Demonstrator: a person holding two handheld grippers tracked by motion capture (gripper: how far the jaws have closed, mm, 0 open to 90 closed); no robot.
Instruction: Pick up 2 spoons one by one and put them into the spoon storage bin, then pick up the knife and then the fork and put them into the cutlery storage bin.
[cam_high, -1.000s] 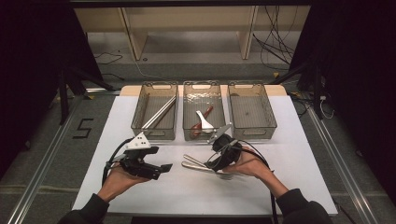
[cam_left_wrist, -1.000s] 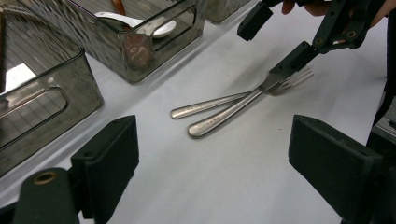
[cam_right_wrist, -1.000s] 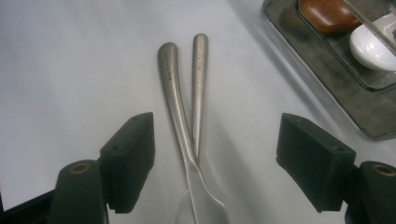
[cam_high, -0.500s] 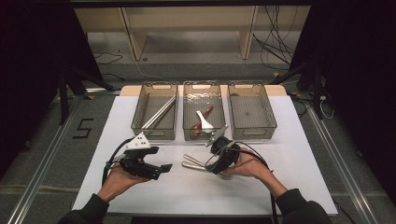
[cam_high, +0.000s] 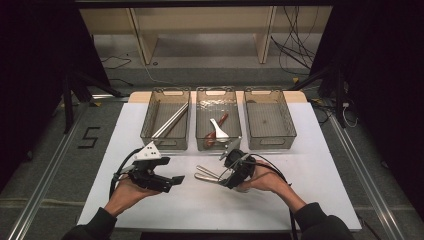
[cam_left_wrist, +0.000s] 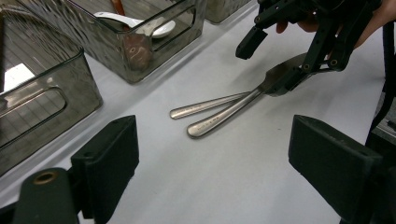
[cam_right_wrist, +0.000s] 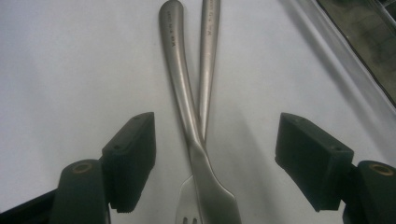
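Two steel utensils lie crossed on the white table, handles pointing left. In the right gripper view one is a fork, and the other utensil lies over it. My right gripper is open, one jaw on either side of their necks, and the pads do not touch them. The left gripper view shows the same pair with the right gripper over their heads. My left gripper is open and holds nothing, a hand's width left of the handles.
Three clear bins stand in a row at the back. The left bin holds long metal sticks. In the middle bin are a white spoon and a brown one. Nothing lies in the right bin. Cables trail from both grippers.
My right gripper has tipped and settled a little lower over the utensils' heads. The left hand and the utensils have stayed put.
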